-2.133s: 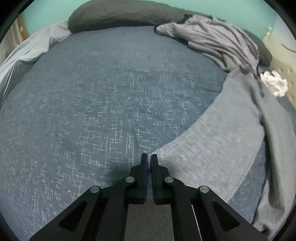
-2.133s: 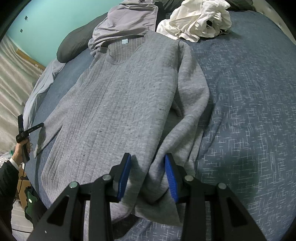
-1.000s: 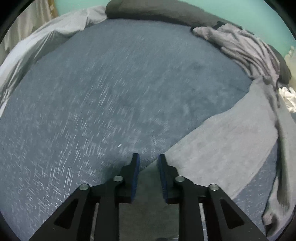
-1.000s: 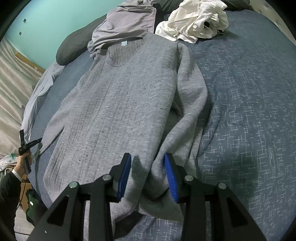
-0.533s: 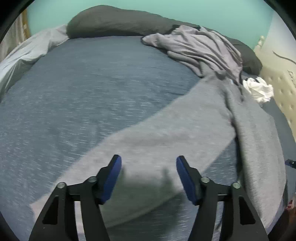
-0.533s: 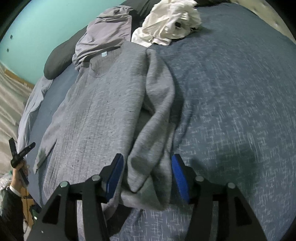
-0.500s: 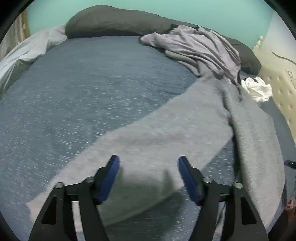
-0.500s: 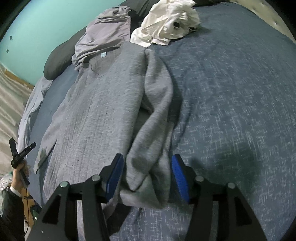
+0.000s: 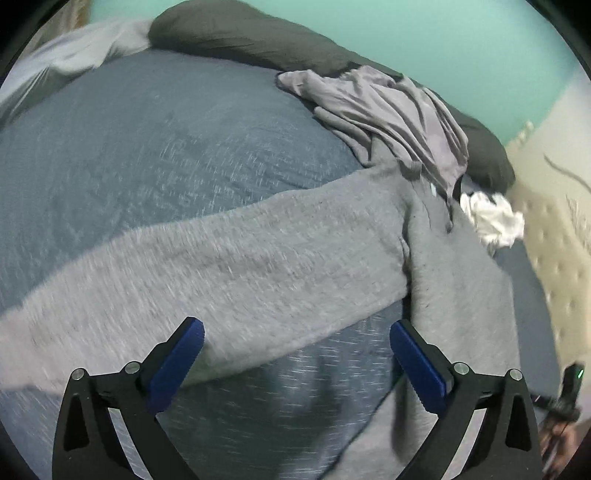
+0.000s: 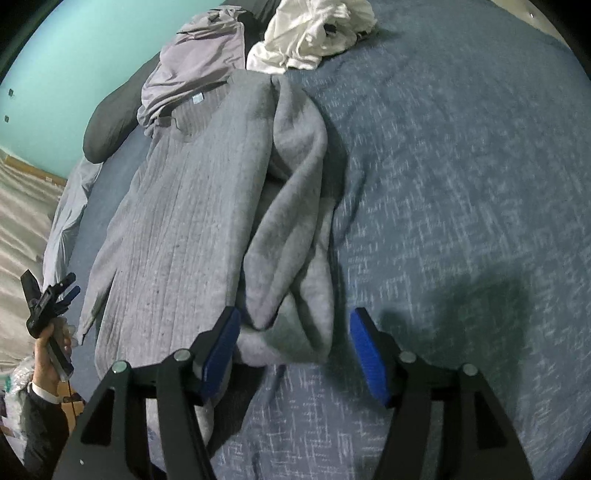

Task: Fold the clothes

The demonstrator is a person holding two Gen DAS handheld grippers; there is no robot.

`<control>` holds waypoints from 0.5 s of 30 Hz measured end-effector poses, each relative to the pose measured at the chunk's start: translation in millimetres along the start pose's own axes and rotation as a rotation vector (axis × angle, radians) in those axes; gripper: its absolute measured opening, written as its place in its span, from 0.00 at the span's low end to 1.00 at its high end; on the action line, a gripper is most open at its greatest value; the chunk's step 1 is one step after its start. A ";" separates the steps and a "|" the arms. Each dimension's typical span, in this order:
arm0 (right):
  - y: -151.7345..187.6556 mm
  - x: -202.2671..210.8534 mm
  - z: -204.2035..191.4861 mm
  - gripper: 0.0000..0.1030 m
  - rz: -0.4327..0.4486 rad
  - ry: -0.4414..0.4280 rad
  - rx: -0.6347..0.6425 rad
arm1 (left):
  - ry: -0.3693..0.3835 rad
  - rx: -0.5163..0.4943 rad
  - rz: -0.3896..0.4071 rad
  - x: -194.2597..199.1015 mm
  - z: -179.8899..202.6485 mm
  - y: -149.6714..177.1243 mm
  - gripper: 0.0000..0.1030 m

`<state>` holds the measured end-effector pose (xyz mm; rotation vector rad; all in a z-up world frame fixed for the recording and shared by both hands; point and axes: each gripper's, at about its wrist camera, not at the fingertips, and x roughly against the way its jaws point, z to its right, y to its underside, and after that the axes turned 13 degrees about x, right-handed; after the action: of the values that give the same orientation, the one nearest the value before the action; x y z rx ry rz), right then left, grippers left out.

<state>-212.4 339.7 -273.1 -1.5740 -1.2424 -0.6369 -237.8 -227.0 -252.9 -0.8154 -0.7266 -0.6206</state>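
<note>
A grey knit sweater (image 10: pixel 177 206) lies flat on the blue bedspread (image 10: pixel 461 184), collar towards the far end. Its left sleeve (image 9: pixel 221 273) stretches sideways across the bed. My left gripper (image 9: pixel 295 332) hovers over that sleeve's lower edge, jaws opening wide, and the pads press on nothing. The right sleeve (image 10: pixel 291 236) is doubled back along the body in a bunched fold. My right gripper (image 10: pixel 295 317) straddles the fold's near end with its jaws opening, and the right pad stands clear of the cloth. A hand holds the left gripper (image 10: pixel 55 291) at the bed's left edge.
A crumpled lilac-grey garment (image 9: pixel 388 110) and a white garment (image 10: pixel 314 29) lie near the sweater's collar. A dark pillow (image 9: pixel 240 33) runs along the far edge, below a teal wall. A cream padded headboard (image 9: pixel 554 240) stands at the right. Pale sheet (image 10: pixel 62 221) hangs off the left side.
My left gripper let go of the sleeve's cuff, opened wide and moved along the sleeve towards the sweater's body. My right gripper widened around the bunched right sleeve and shifted slightly.
</note>
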 end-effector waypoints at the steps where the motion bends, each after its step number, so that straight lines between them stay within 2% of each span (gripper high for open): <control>1: 2.1 -1.8 -0.6 0.61 -0.005 -0.003 -0.004 | 0.006 0.018 -0.003 -0.9 -0.5 2.4 1.00; 5: 7.7 -7.9 -2.7 0.61 -0.018 -0.012 -0.014 | 0.001 0.047 0.000 -3.3 -1.1 10.2 1.00; 12: 14.7 -19.3 -4.9 0.61 -0.034 -0.022 -0.011 | -0.019 0.017 0.063 -3.2 9.0 24.0 1.00; 13: 14.8 -21.1 -5.0 0.59 -0.034 -0.022 -0.011 | -0.017 0.011 0.071 -3.5 10.8 25.4 1.00; 15: 13.6 -22.2 -6.3 0.49 -0.026 -0.023 0.002 | -0.015 -0.001 0.083 -4.5 14.7 28.6 1.00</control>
<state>-206.2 325.2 -294.7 -1.5704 -1.2822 -0.6355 -224.4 -198.6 -261.4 -0.8476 -0.7023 -0.5406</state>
